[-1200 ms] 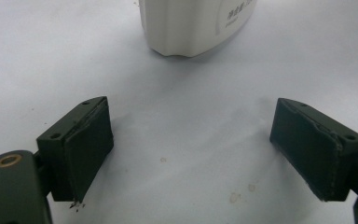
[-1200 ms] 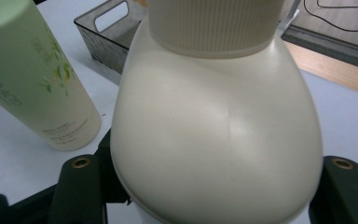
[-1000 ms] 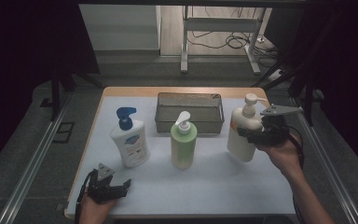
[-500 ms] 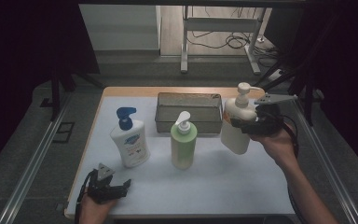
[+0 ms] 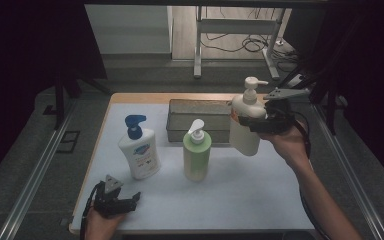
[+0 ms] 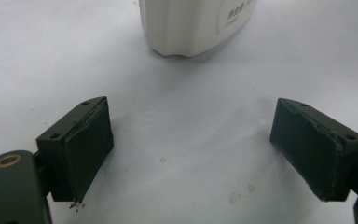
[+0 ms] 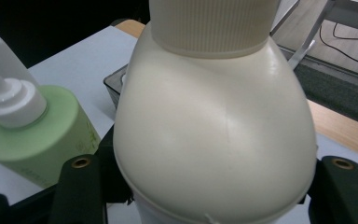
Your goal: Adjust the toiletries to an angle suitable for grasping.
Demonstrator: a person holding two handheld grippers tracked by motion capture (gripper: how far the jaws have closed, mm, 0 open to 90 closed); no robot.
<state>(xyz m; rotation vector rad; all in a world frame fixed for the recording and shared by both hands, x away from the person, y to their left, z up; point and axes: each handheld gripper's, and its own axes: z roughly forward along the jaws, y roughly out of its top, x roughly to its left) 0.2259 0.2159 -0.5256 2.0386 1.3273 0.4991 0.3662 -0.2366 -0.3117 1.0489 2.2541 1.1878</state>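
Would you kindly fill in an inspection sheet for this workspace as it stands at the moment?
Surface: white table top, wooden edge at the back; faint specks near the left jaws.
Job's things: cream pump bottle lifted clear of the table, beside the mesh basket.
Clutter: green pump bottle and white bottle with blue pump, both upright.
Grippers: right hand-held gripper clamped around the cream bottle's shoulder; left hand-held gripper open, nothing between its jaws, low at the front edge.
Cables: black cable from the right gripper along the wrist; loose cables on the floor behind.
Surroundings: dark curtains at both sides, metal table legs beyond.
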